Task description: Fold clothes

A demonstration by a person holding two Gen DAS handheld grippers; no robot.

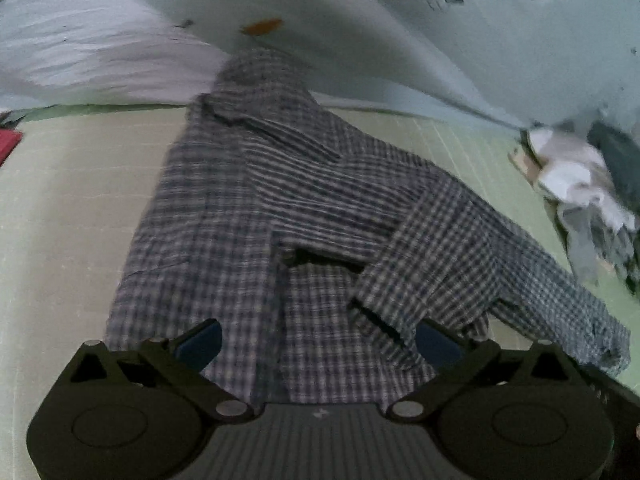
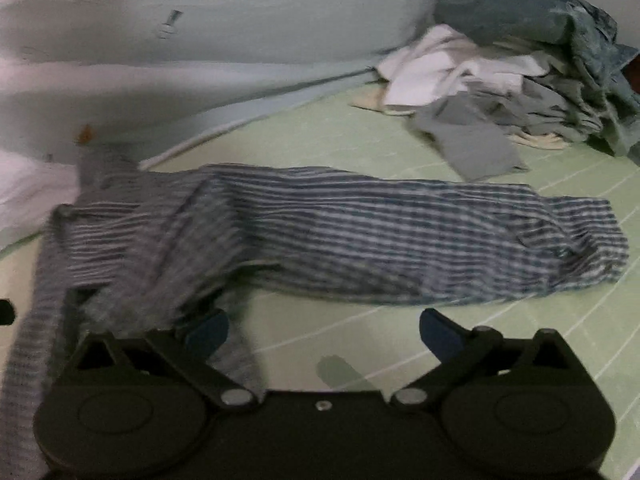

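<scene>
A dark-and-white checked shirt [image 1: 280, 200] lies crumpled on a pale green mat [image 1: 72, 208], one sleeve folded across its front toward the right. My left gripper [image 1: 318, 344] hovers over the shirt's near hem with its jaws wide apart; the cloth lies loose between the blue pads, unpinched. In the right wrist view the same shirt [image 2: 360, 232] stretches across the mat as a long band. My right gripper [image 2: 324, 330] stands open just in front of it, with bare mat between the fingers. A fold of the shirt hangs by its left finger [image 2: 208, 330].
A heap of white, grey and blue clothes [image 2: 520, 72] sits at the far right of the mat, also visible in the left wrist view as a blurred pile [image 1: 580, 184]. Pale bedding [image 1: 360, 40] rises behind the shirt. A red object [image 1: 8, 144] shows at the left edge.
</scene>
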